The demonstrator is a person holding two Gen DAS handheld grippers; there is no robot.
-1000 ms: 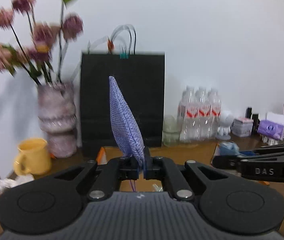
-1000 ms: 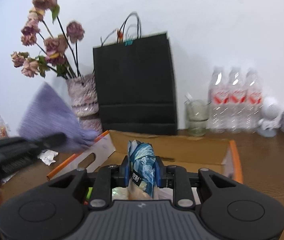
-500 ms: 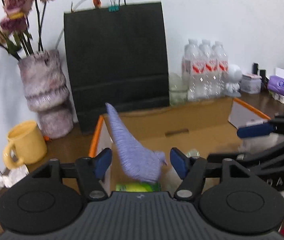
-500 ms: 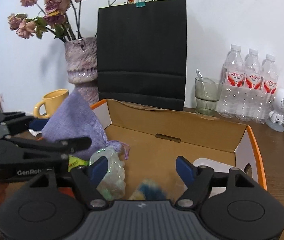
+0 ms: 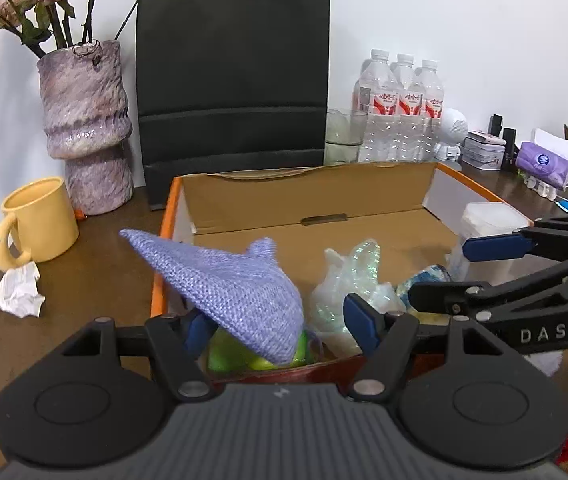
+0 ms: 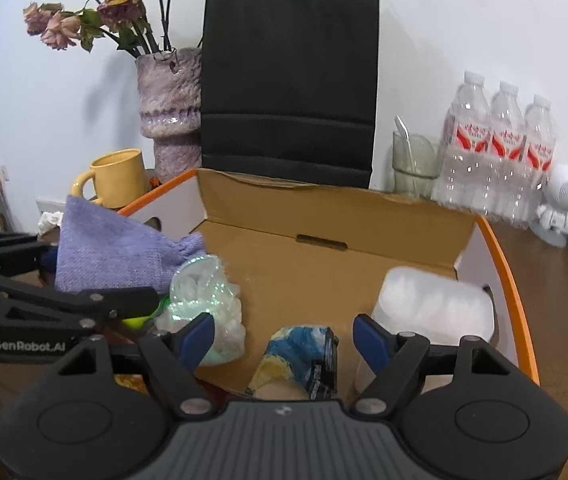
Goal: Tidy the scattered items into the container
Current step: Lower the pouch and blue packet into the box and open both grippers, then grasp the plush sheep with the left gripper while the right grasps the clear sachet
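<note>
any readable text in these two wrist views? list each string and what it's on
"DAS": white letters on the right tongs' black arm, left wrist view; anything past them is cut off.
"GenRobot.AI": white print on the left tongs' black arm, right wrist view.
Red-and-white labels on the three clear plastic water bottles: too blurred to read.
Purple tissue pack logo: too small to read.
</note>
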